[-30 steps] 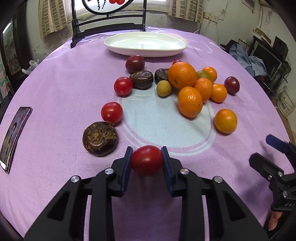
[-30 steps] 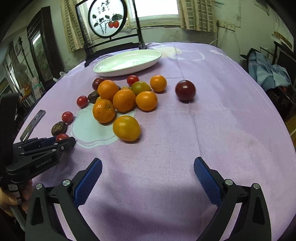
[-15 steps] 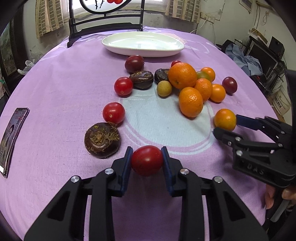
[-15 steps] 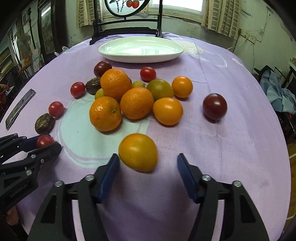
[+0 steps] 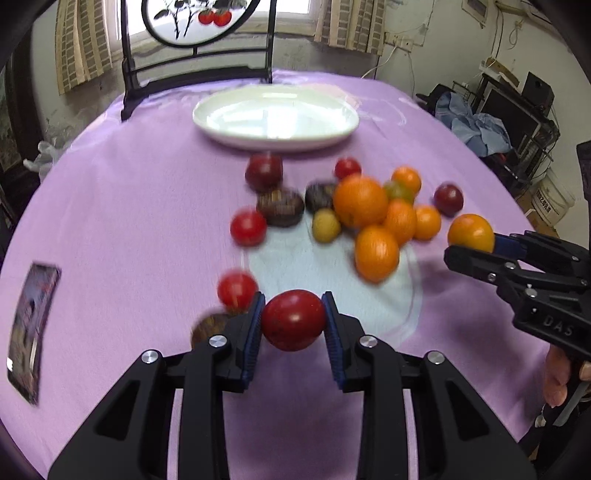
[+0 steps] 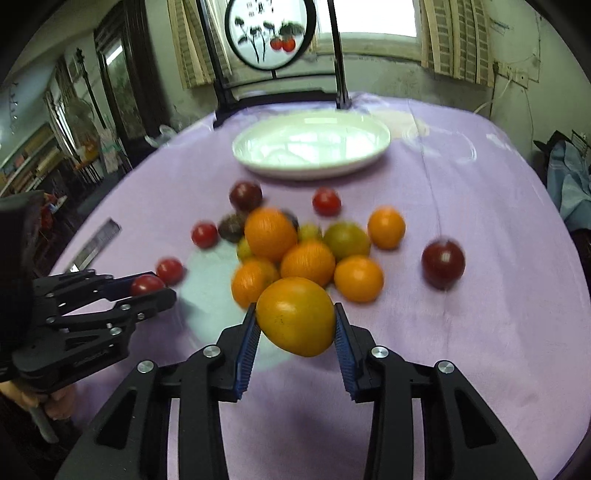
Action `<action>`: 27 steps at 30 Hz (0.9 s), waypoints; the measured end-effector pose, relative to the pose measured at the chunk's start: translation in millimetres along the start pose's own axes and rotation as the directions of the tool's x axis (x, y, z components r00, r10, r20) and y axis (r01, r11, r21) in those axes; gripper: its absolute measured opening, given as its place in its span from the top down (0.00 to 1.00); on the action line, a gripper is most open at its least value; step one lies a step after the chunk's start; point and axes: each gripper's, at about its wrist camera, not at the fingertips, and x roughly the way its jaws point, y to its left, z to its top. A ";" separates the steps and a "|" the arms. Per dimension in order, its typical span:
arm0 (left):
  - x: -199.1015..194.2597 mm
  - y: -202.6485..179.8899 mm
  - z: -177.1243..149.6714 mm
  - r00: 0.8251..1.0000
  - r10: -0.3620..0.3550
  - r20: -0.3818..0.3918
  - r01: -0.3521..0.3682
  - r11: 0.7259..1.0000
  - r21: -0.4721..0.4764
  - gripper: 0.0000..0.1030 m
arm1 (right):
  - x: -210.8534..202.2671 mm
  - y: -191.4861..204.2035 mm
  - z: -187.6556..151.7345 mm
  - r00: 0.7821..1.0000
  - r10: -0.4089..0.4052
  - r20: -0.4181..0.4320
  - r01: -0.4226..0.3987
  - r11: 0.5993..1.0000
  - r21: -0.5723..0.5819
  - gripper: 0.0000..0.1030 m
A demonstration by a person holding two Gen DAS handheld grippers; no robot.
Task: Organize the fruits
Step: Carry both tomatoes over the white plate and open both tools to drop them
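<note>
Tomato in left fingers — orange right

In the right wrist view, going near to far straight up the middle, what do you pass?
Right gripper holding the orange tomato → cluster of oranges → small red tomato → white plate → dark chair back

Bystanders around the purple tablecloth

A phone lies flat at nine o'clock on the cloth; a dark-framed round painted screen stands at twelve o'clock before the curtained window; crumpled blue cloth at two o'clock
</note>
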 end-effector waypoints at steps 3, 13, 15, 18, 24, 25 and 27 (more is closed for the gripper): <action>-3.0 1.5 38.5 0.998 0.020 0.052 -0.021 1.000 0.015 0.70 | -2.0 -2.7 31.6 0.998 -0.012 0.059 0.013 1.000 -0.022 0.62; 88.7 6.2 186.1 0.991 0.127 0.038 -0.126 0.992 -0.029 0.70 | 100.1 -27.3 135.1 0.993 -0.114 0.010 0.114 0.993 -0.012 0.61; 113.4 11.8 196.2 0.991 0.131 0.000 -0.130 0.990 -0.055 0.70 | 118.2 -32.4 144.1 0.992 -0.125 -0.012 0.125 0.992 -0.010 0.61; 142.5 20.2 203.3 0.989 0.137 -0.049 -0.141 0.986 -0.084 0.70 | 139.1 -36.9 152.0 0.991 -0.127 -0.039 0.126 0.992 -0.016 0.61; 169.6 26.9 210.2 0.988 0.115 -0.104 -0.127 0.985 -0.115 0.62 | 151.3 -41.2 160.6 0.990 -0.141 -0.027 0.141 0.990 -0.010 0.33; 169.3 28.6 210.5 0.988 0.106 -0.110 -0.120 0.983 -0.139 0.57 | 150.1 -42.2 161.1 0.986 -0.166 -0.021 0.166 0.986 -0.002 0.33; 159.2 27.5 209.0 0.991 0.098 -0.091 -0.111 0.982 -0.150 0.43 | 141.5 -46.6 160.8 0.986 -0.169 -0.002 0.169 0.985 0.021 0.33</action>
